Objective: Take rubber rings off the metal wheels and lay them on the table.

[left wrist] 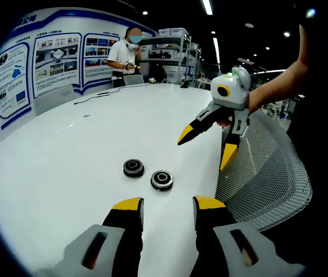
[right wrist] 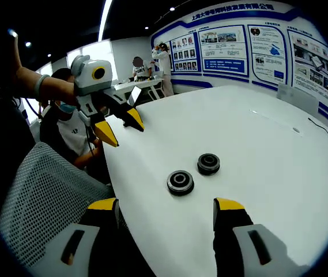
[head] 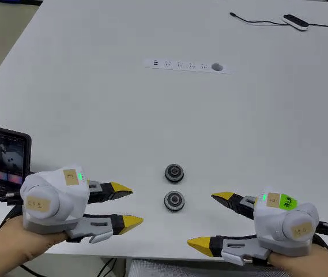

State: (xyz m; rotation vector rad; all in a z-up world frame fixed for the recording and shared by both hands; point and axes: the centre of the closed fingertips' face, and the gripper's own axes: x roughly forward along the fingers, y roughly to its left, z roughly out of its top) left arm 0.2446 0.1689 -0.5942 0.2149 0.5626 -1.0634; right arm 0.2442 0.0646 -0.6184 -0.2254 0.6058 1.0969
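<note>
Though close, 2 wheels [head: 174,172] [head: 174,201] lie apart.

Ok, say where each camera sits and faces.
Head view: on the headset, looking down at the table; left gripper and right gripper show.
Left gripper view: on the left gripper, facing the wheels; own jaws below.
Right gripper view: on the right gripper, facing them from the opposite side; own jaws below.
Shared: all see both wheels.

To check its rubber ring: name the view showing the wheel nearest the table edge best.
Right gripper view: the wheel is largest, dark outside and paler centre distinct. Head view has the wheel from above, smaller; left gripper view has the wheel small, slanted.
</note>
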